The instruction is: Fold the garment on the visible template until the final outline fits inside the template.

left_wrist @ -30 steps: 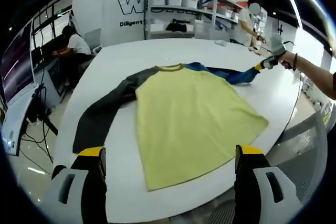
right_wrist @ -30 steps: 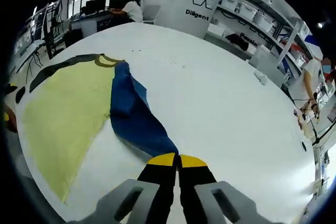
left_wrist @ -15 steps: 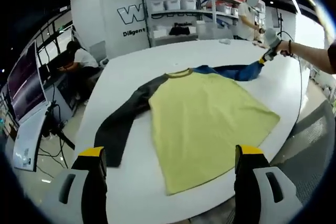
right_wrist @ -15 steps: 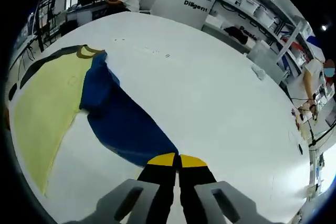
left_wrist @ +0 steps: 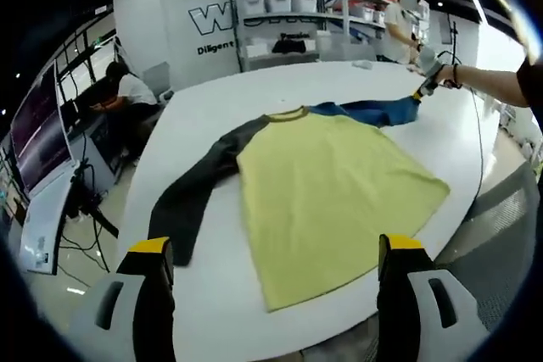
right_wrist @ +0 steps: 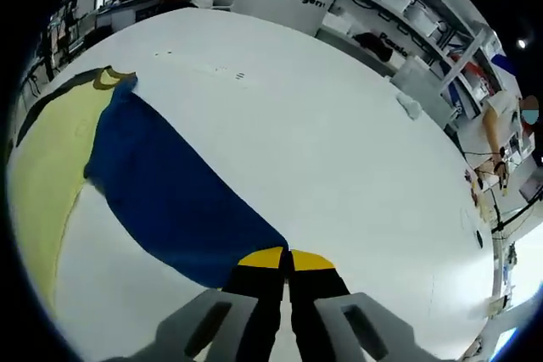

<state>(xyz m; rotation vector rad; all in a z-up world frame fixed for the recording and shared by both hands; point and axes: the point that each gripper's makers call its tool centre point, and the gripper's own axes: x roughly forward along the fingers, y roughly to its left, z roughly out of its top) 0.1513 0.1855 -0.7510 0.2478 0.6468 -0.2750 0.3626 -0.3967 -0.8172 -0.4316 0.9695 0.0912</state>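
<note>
A long-sleeved shirt lies flat on the white table [left_wrist: 280, 78]: yellow-green body [left_wrist: 327, 180], dark grey sleeve [left_wrist: 199, 188] stretched to the left, blue sleeve [left_wrist: 373, 111] drawn out to the far right. My left gripper [left_wrist: 276, 247] is open, its jaws hanging over the table's near edge, in front of the shirt hem. My right gripper [right_wrist: 288, 258] is shut on the blue sleeve [right_wrist: 165, 192] at its cuff end; the sleeve lies spread across the table. In the left gripper view the right gripper [left_wrist: 428, 80] is held by a hand at the far right.
Shelving with white bins [left_wrist: 293, 19] stands behind the table. A person [left_wrist: 127, 95] sits at a desk on the left, another person [right_wrist: 501, 129] stands at the right. A small white object [right_wrist: 409, 108] lies on the far side of the table.
My right gripper has pulled the blue sleeve outward, so it now lies longer and flatter. The left view shifted slightly; the left gripper stays open.
</note>
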